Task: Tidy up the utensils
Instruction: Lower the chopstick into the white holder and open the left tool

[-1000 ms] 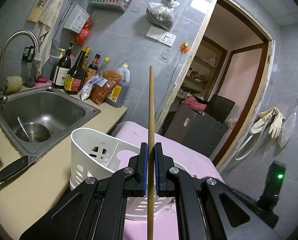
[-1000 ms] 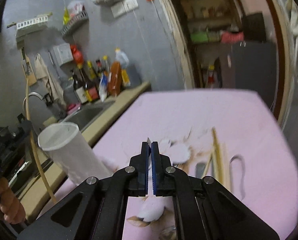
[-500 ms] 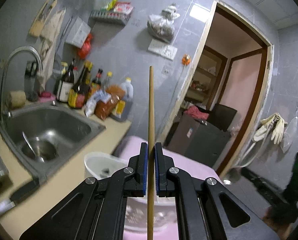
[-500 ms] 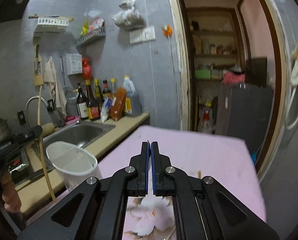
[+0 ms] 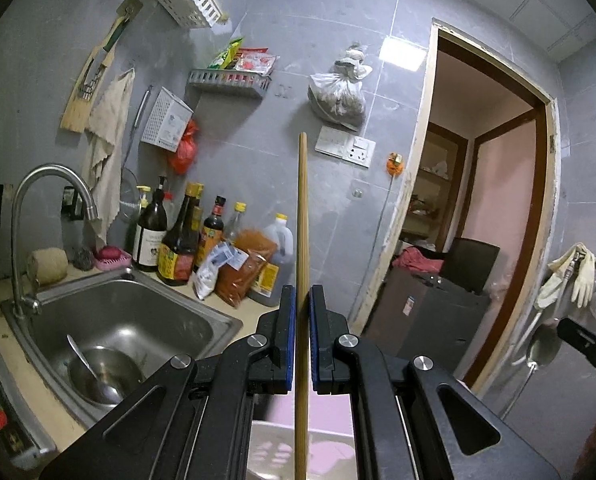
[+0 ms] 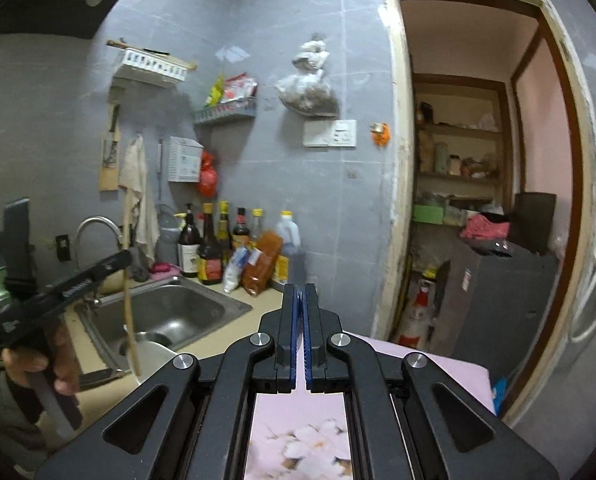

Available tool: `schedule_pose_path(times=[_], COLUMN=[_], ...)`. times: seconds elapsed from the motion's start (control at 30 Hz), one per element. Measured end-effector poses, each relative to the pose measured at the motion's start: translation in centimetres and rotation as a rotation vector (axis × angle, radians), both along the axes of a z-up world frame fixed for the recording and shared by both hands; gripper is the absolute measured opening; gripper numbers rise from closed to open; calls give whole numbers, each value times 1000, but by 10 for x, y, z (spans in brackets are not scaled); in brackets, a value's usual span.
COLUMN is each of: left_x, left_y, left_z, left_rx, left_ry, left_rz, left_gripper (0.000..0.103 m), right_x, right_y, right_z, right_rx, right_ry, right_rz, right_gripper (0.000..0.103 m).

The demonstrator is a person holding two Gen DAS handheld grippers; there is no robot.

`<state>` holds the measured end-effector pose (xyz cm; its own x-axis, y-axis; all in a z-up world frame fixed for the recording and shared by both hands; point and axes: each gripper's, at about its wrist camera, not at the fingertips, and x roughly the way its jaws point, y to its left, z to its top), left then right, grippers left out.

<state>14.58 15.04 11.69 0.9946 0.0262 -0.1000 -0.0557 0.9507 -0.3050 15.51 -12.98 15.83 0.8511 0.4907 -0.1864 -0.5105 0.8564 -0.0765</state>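
1. The left gripper point(image 5: 302, 336) pinches one wooden chopstick point(image 5: 302, 216) between its blue pads; the stick stands upright and passes above and below the jaws.
2. Directly under this gripper, the rim of a white holder point(image 5: 330, 436) shows, with the stick's lower end over it or just inside; I cannot tell which.
3. The right gripper point(image 6: 300, 340) is pressed together with nothing visible between its pads, above a pink flowered cloth point(image 6: 302, 436).
4. My judgement: the task is in the middle. This chopstick is not yet released into the holder, and how many utensils remain cannot be seen now.
5. Writing: the bottles point(image 5: 177, 248) left of the left gripper carry labels, but they are too small to read.
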Motion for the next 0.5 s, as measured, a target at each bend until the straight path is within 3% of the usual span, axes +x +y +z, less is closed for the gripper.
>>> schedule_pose_path(times=[0.23,0.5], left_x=[16,24], left_y=[9,-4], left_z=[-8,-38], left_rx=[7,28], left_ry=[-6,62], left_rz=[27,32], left_gripper=[4,4], right_x=[1,9], right_y=[33,59], right_z=[-8,-40], right_rx=[-45,-108], right_ry=[-19,-11], right_rz=[41,46], right_gripper=[0,0])
